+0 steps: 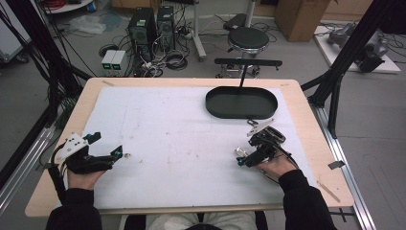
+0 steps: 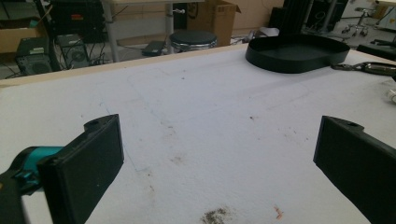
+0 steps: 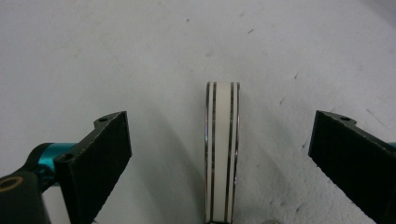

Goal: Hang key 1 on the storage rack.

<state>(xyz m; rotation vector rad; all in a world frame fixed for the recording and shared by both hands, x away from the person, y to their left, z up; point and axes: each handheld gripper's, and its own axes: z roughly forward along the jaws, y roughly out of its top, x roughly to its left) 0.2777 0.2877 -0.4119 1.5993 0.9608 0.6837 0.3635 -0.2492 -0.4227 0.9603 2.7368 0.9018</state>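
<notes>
A white band with thin black stripes (image 3: 222,154) stands on edge on the white mat (image 3: 93,56), between the jaws of my right gripper (image 3: 219,135) and touching neither. That gripper is open. From above, my right gripper (image 1: 242,159) lies low at the front right of the mat, pointing left, with the small band (image 1: 239,153) at its tips. At the mat's front left, my left gripper (image 1: 120,154) is open and points right. Nothing but stained mat lies between its jaws (image 2: 219,140).
A black oval tray (image 1: 242,102) sits at the back right of the mat, also seen from the left gripper as the tray (image 2: 299,52). A thin black post (image 1: 243,75) rises behind it. A stool (image 1: 247,39), computer towers (image 1: 151,28) and a cardboard box (image 1: 299,17) stand beyond the table.
</notes>
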